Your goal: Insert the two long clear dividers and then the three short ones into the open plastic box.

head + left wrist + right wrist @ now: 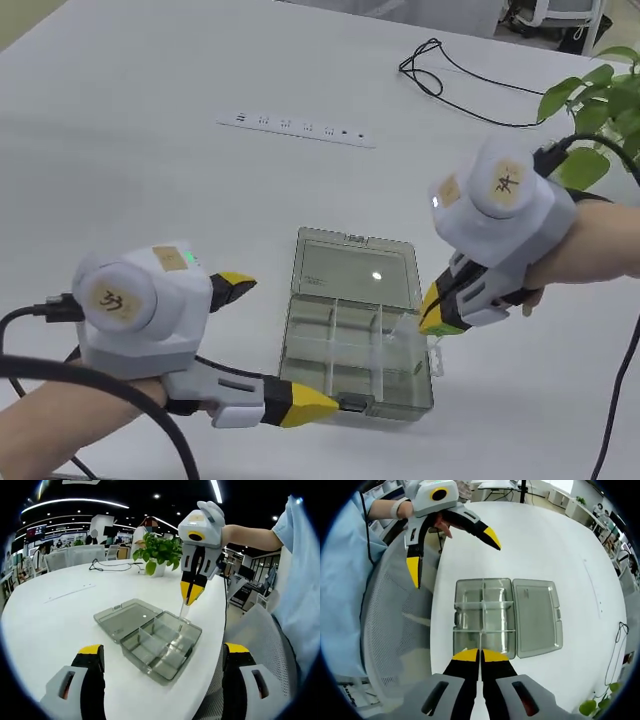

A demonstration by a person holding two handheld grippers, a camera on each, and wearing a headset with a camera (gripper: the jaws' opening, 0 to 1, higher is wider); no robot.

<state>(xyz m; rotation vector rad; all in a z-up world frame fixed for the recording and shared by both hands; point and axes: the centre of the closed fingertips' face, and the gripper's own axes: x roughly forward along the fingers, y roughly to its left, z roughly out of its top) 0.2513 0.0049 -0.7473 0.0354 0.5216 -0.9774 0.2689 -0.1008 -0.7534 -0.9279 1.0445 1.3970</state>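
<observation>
A clear grey plastic box (300, 340) lies open on the white table, its lid (355, 265) flat behind it. Clear dividers split the base (465, 615) into compartments. My right gripper (432, 318) hangs over the box's right end, shut on a short clear divider (405, 335) whose lower edge reaches into the base. In the left gripper view that divider (182, 612) hangs from the right gripper (191, 596). My left gripper (275, 345) stands open beside the box's left front corner, holding nothing; in its own view, the left gripper (162, 652) frames the box (160, 645).
A white power strip (295, 128) lies farther back on the table, with a black cable (450, 75) and a green plant (600, 100) at the back right. The table's edge runs close by the box, and a mesh chair (395, 630) stands beyond it.
</observation>
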